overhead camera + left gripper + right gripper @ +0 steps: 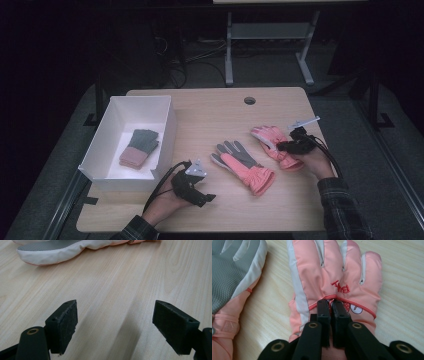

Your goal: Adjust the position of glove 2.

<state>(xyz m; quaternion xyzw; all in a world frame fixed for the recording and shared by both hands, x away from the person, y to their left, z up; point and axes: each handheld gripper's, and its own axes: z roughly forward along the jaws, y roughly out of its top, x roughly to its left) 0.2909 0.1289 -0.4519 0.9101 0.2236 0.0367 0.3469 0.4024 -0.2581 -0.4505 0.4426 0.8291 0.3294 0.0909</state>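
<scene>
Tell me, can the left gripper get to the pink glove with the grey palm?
Probably yes. The left gripper is open, and bare table lies between it and the grey-palmed glove, with nothing in the way.

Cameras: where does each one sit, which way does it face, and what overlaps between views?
High view: above the person's side, looking forward and down at the table; forearms, both grippers show.
Left gripper view: on the left gripper, jaws open over bare wood.
Right gripper view: on the right gripper, jaws pinching the pink glove.
Shared: pink glove, grey-palmed glove.
</scene>
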